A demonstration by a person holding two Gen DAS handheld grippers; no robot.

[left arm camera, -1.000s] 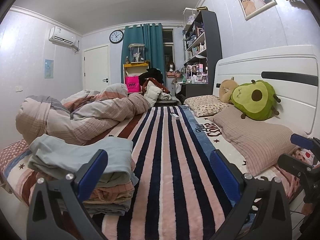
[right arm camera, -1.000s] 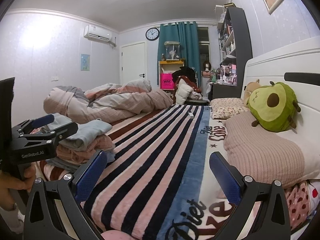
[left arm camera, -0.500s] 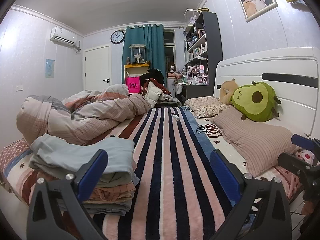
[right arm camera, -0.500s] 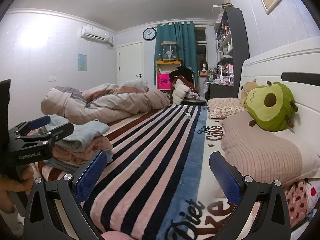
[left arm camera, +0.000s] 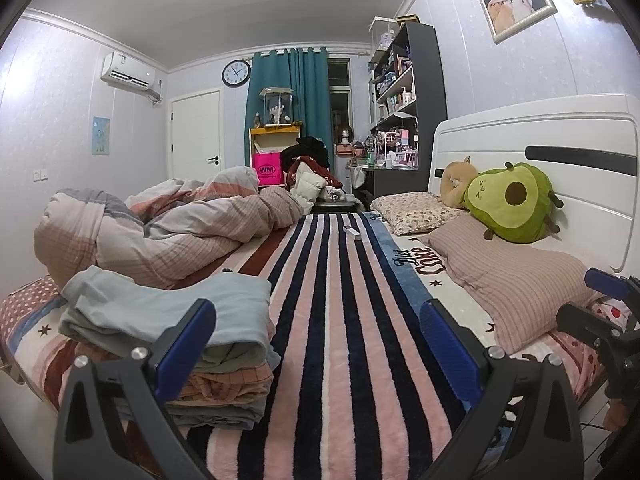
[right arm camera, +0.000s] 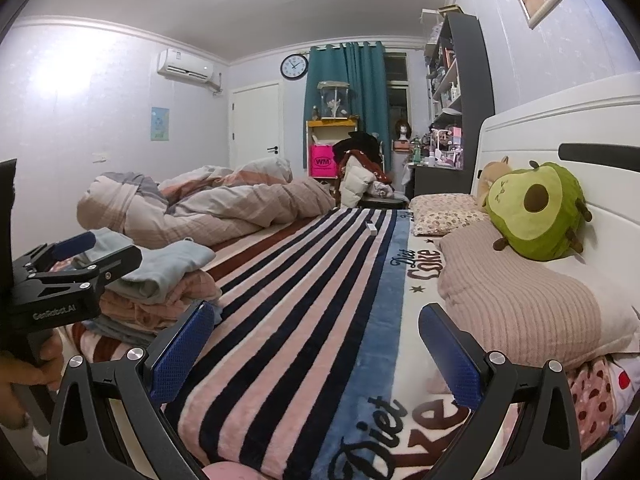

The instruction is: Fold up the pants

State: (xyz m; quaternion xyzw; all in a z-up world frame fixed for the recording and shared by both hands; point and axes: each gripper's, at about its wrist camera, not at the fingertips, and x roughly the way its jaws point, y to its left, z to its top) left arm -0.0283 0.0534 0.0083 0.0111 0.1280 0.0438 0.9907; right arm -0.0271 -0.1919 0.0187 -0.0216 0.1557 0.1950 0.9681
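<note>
Pants [left arm camera: 168,312] lie folded atop the clothes pile [left arm camera: 216,384], low-left and nearest the left gripper [left arm camera: 316,344]; right gripper [right arm camera: 316,348] farther off, both wide, empty.

You face pale walls, white door [left arm camera: 195,133], teal curtain [left arm camera: 289,100] over window, wall clock [left arm camera: 236,73], dark shelf unit [left arm camera: 412,100], white headboard [left arm camera: 540,152], bright ceiling light.

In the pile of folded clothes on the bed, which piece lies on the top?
The light blue-grey garment lies on top of the pile. Under it come a pink checked piece and a darker grey-blue one at the bottom.
</note>
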